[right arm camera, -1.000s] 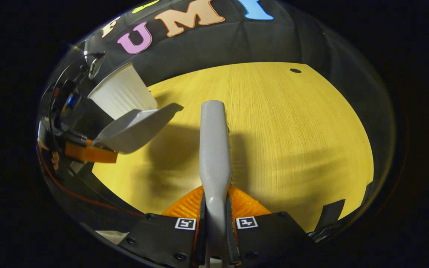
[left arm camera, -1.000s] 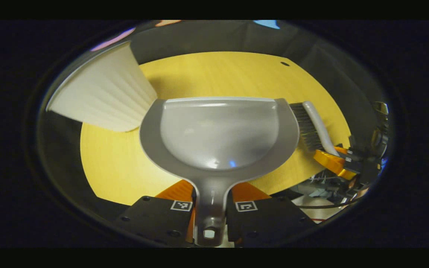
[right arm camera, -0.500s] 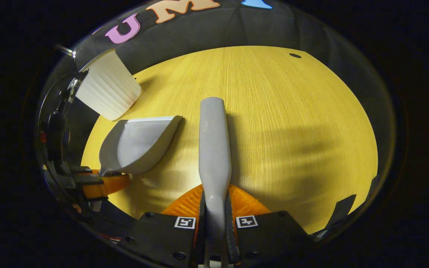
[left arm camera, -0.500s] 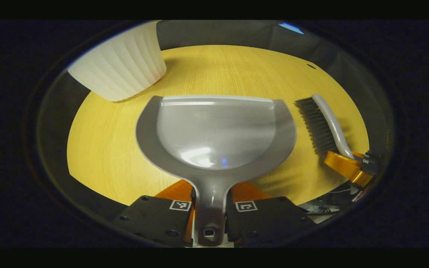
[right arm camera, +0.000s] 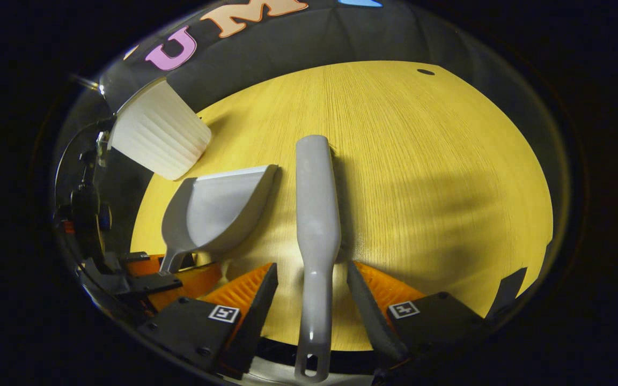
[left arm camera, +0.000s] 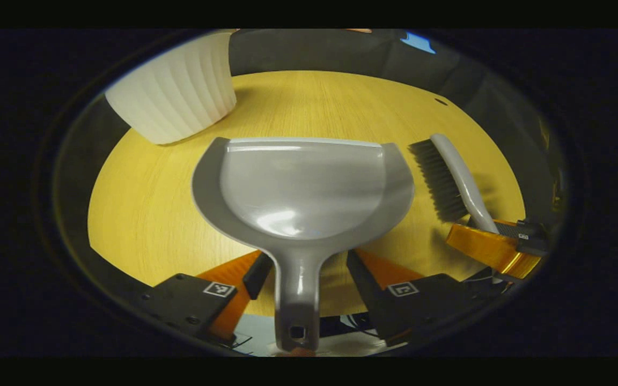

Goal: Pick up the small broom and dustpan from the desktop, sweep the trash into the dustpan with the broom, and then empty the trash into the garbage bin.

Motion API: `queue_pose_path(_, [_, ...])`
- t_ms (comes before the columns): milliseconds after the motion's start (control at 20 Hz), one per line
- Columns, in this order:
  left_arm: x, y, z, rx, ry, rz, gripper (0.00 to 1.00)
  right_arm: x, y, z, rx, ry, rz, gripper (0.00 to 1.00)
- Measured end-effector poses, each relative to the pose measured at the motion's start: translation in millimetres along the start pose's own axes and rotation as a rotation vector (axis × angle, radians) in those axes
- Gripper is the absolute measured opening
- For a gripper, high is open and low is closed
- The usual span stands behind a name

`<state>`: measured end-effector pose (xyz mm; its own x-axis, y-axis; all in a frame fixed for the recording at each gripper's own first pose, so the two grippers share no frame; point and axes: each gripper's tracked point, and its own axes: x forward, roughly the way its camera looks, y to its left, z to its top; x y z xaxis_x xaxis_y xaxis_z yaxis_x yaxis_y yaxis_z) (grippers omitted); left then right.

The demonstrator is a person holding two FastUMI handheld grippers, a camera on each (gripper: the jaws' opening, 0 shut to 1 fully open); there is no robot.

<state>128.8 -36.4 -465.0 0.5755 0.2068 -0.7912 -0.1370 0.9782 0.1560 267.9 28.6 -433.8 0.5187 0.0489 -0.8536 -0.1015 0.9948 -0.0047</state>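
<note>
A yellow wooden table [right arm camera: 421,177] stands before a black cloth wall [right arm camera: 314,37]. A white ribbed bin [left arm camera: 175,91] stands at its far left edge. The grey dustpan [left arm camera: 298,187] lies flat on the table, handle between the spread fingers of the left gripper [left arm camera: 304,279], untouched. Just beside it lies the broom [right arm camera: 317,225], between the right gripper [right arm camera: 311,292] fingers, also apart.

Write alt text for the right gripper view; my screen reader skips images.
The right gripper is open, its fingers spread either side of the small broom lying on the wooden desktop. Left of it lie the dustpan and white ribbed bin.
</note>
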Motion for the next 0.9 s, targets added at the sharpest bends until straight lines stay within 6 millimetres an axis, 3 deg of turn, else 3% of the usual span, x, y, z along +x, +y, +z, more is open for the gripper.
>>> queue_pose_path(50, [-2.6,-1.5,3.5,-0.002,-0.030,-0.009,1.00,-11.9,2.0,3.7,0.007,-0.016,0.013,0.97])
queue_pose_path(100, [-8.2,-1.0,7.1,0.001,-0.056,-0.009,1.00,-9.5,2.4,4.4,0.009,-0.034,0.009,1.00])
queue_pose_path(150, [-18.8,-0.1,11.3,0.012,-0.090,-0.006,0.95,-17.3,3.0,7.8,0.011,-0.059,0.009,0.94])
queue_pose_path(300, [-52.4,6.2,24.4,0.043,-0.185,0.016,0.96,-52.6,17.1,24.4,0.019,-0.175,0.053,0.99])
queue_pose_path(400, [-81.1,7.4,35.7,0.041,-0.283,0.009,0.96,-88.3,35.0,37.0,-0.003,-0.295,0.098,0.99])
queue_pose_path(450, [-98.0,6.5,40.1,0.031,-0.336,0.003,0.96,-108.1,42.0,42.4,-0.027,-0.360,0.110,0.94])
queue_pose_path(650, [-196.1,12.3,85.3,-0.017,-0.695,-0.002,0.95,-197.3,75.3,62.3,-0.089,-0.658,0.121,0.99])
queue_pose_path(750, [-236.2,19.0,100.7,-0.055,-0.838,0.023,0.95,-230.4,82.4,67.5,-0.069,-0.792,0.096,0.99])
queue_pose_path(900, [-247.7,13.3,115.5,-0.079,-0.973,0.047,0.94,-257.9,82.7,70.6,-0.109,-0.968,0.019,0.98])
